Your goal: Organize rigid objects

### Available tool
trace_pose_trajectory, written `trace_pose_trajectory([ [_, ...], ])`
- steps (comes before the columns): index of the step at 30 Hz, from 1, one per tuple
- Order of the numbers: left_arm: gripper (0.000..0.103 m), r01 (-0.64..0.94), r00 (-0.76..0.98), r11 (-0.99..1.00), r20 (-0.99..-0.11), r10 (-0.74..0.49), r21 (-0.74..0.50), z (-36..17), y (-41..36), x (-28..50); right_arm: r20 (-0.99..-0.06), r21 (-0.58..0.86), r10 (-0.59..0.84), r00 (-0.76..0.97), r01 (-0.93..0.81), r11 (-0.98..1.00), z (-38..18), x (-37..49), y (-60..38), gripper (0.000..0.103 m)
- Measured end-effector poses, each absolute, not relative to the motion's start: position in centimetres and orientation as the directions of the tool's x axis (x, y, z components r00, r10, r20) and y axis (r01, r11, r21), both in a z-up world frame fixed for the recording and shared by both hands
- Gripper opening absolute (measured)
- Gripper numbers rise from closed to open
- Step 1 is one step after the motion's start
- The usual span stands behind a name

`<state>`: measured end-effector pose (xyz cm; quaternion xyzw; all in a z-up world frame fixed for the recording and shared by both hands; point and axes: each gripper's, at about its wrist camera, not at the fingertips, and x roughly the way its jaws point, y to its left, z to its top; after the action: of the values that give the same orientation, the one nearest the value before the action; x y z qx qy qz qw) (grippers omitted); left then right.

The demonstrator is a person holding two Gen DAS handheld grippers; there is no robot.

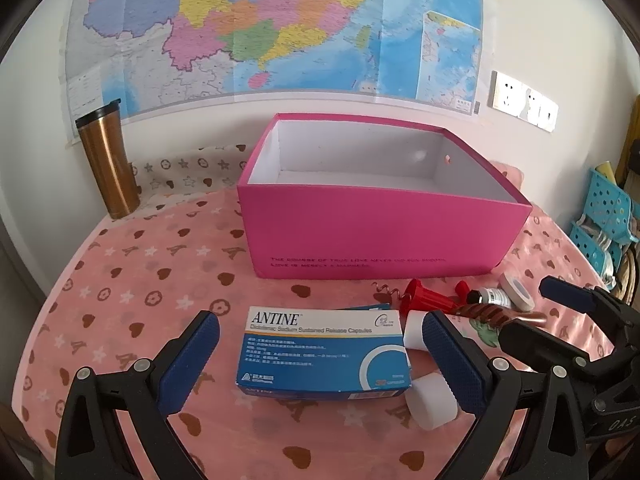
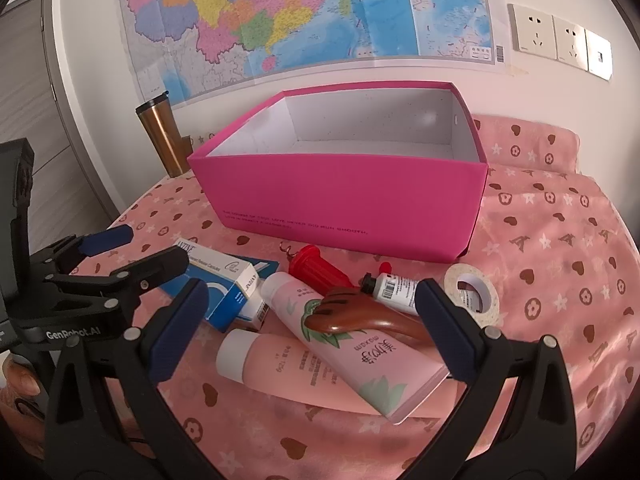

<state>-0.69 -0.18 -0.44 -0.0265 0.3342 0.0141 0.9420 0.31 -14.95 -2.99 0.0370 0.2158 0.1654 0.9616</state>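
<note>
An empty pink box (image 1: 376, 232) (image 2: 344, 196) stands on the pink cloth. In front of it lie a blue-and-white ANTINE medicine box (image 1: 326, 350) (image 2: 228, 284), two pink tubes (image 2: 340, 332) (image 2: 276, 364), a brown wooden scraper (image 2: 352, 312), a red corkscrew (image 1: 424, 300) (image 2: 316, 270), a small white bottle (image 2: 394, 286) and a tape roll (image 1: 518, 290) (image 2: 476, 286). My left gripper (image 1: 320, 354) is open, its fingers on either side of the medicine box. My right gripper (image 2: 308, 316) is open over the tubes and scraper.
A copper tumbler (image 1: 108, 160) (image 2: 162, 136) stands at the back left by the wall. A blue perforated rack (image 1: 608, 216) is off the table's right side. A map and wall sockets (image 2: 560, 40) are behind the box.
</note>
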Motion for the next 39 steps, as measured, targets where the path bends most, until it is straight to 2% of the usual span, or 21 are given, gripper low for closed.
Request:
trace_pose_trajectory([
  [14, 0.103, -0.031, 0.773, 0.999, -0.635, 0.001, -0.036, -0.7, -0.9, -0.6, -0.392, 0.147, 0.336, 0.856, -0.303, 0.942, -3.2, 0.1, -15.4, 0.103],
  [25, 0.103, 0.073, 0.745, 0.995, -0.66, -0.095, -0.06, -1.3, -2.5, 0.1, -0.394, 0.199, 0.306, 0.867, -0.244, 0.949, -3.7, -0.2, -19.3, 0.102],
  [31, 0.099, 0.19, 0.722, 0.979, -0.667, -0.188, -0.07, -1.0, -4.8, 0.6, -0.424, 0.318, 0.293, 0.857, -0.162, 0.934, -5.1, -0.1, -24.2, 0.096],
  [39, 0.08, 0.363, 0.638, 0.928, -0.704, -0.314, -0.084, -1.1, -9.0, 2.1, -0.458, 0.463, 0.367, 0.81, -0.135, 0.876, -7.6, 1.1, -28.1, 0.072],
])
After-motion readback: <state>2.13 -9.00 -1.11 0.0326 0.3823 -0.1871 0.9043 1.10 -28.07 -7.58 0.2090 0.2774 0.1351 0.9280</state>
